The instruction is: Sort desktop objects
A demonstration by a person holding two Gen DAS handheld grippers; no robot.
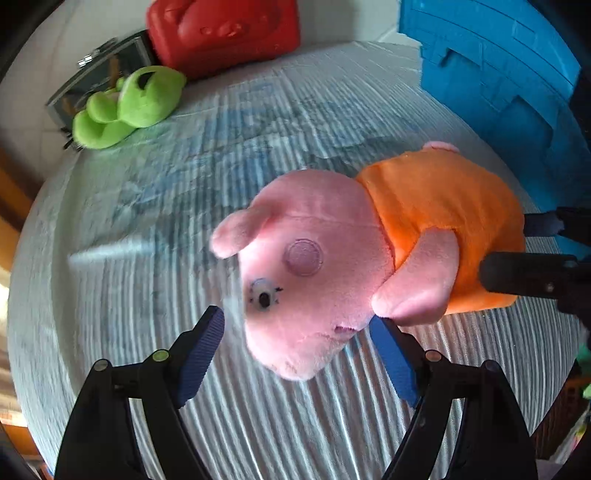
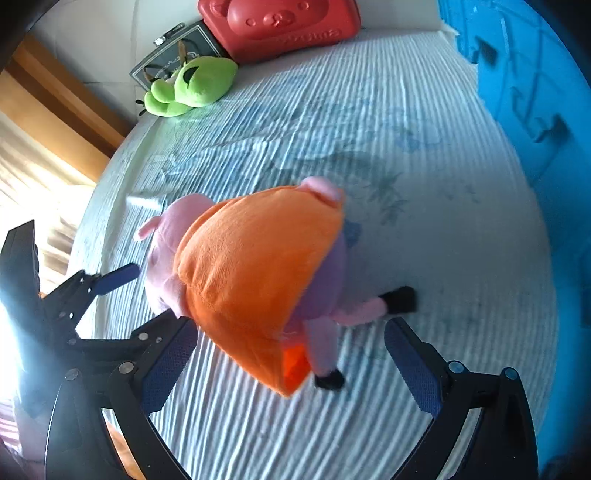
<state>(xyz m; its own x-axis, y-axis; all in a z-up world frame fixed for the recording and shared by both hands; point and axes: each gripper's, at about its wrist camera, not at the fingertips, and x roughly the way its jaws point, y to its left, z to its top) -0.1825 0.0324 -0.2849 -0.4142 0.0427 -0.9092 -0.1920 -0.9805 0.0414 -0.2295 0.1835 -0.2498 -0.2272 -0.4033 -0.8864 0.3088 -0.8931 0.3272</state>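
Observation:
A pink pig plush in an orange dress [image 1: 332, 258] lies on the striped blue-white cloth [image 1: 147, 258]. My left gripper [image 1: 299, 332] is open, its blue pads on either side of the pig's snout, not closed on it. In the right wrist view the pig [image 2: 251, 273] lies with its orange skirt toward me. My right gripper [image 2: 291, 343] is open around the skirt and legs. The right gripper also shows at the left wrist view's right edge [image 1: 532, 254], and the left gripper at the right wrist view's left [image 2: 110, 280].
A green frog plush [image 1: 125, 103] lies at the far left by a dark framed box [image 1: 96, 77]. A red plastic case [image 1: 225, 29] stands at the back. A blue plastic crate [image 1: 506, 77] stands at the right. The table's wooden edge [image 2: 55, 103] shows at left.

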